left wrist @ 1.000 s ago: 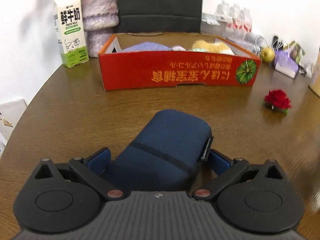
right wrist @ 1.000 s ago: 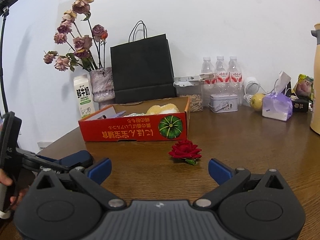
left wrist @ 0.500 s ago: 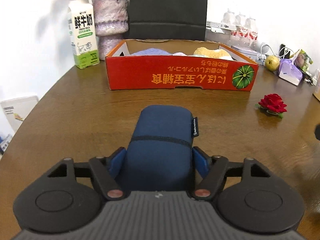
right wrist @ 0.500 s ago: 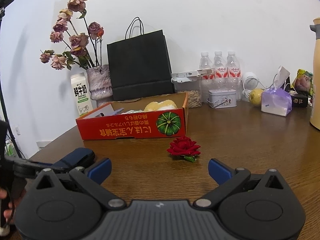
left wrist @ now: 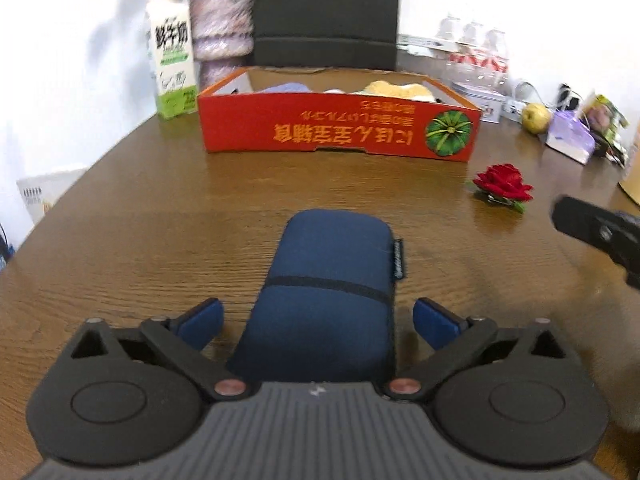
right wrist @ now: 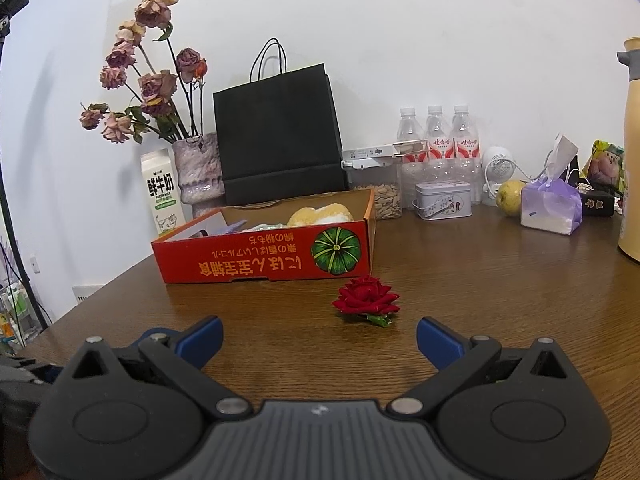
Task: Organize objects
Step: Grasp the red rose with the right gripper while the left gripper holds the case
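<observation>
A dark blue zip pouch (left wrist: 332, 264) lies on the brown table (left wrist: 160, 216), pointing toward the red cardboard box (left wrist: 340, 128). My left gripper (left wrist: 318, 316) straddles the pouch's near end. Its jaws are opening, and both blue pads stand clear of the pouch's sides. A red fabric rose (right wrist: 366, 296) lies on the table in front of the red cardboard box (right wrist: 264, 260). My right gripper (right wrist: 318, 336) is open just short of the rose, with nothing between its fingers. The box holds a yellow plush item (right wrist: 320, 214) and other soft things.
Behind the box stand a milk carton (right wrist: 162, 196), a vase of dried roses (right wrist: 198, 172) and a black paper bag (right wrist: 278, 136). Water bottles (right wrist: 436, 140), a tin (right wrist: 442, 200), a pear (right wrist: 510, 196) and a tissue pack (right wrist: 552, 208) line the back right. A yellow jug (right wrist: 632, 152) stands far right.
The left jaws closed on the pouch and straightened it, then spread apart again, leaving it on the table. The left view shifted sideways. The right gripper stayed still.
</observation>
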`<state>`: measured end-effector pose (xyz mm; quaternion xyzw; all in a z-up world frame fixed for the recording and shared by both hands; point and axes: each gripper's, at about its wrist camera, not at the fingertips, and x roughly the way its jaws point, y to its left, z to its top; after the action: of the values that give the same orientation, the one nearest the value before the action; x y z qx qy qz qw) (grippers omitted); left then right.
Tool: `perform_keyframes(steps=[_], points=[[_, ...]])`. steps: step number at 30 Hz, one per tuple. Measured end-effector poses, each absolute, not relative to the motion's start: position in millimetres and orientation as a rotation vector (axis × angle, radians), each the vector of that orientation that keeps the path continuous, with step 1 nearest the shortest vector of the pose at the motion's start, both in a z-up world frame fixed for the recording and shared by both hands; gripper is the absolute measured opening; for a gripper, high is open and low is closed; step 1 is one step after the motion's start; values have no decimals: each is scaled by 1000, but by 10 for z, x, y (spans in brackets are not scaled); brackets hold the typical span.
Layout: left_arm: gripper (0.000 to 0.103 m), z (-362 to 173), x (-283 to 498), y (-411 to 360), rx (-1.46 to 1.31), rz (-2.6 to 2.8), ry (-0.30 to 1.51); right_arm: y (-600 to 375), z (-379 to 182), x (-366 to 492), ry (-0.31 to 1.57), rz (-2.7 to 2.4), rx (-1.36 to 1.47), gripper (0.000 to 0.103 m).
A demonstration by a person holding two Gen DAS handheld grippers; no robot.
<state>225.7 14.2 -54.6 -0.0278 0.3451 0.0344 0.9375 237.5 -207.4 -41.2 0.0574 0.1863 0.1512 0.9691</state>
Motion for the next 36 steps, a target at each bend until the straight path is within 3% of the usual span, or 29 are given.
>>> perform_keyframes(steps=[3,5,6,9,19,29,36], points=[[103,-557,2372,199,-82,77,716,-2074,-411,2375,377,305,116,103],[90,-542,2417,208,-97,72,706,-2072,-414,2376,379,305,117,103],[69,-518,2426,186,-103,56,697,-2071,-414,2377,381,305,117,103],[65,-469,2480,137,-150,46,692,-2067,-419,2380,385,305,117,103],[63,-418,2484,276,-101,137,599,-2062,-421,2388,391,306,108,103],[63,-447,2472,490,-162,124,632,-2096,-464,2674,480,335,-211,103],[63,-420,2432,460,-161,104,613,-2074,-543,3182,561,335,-254,103]])
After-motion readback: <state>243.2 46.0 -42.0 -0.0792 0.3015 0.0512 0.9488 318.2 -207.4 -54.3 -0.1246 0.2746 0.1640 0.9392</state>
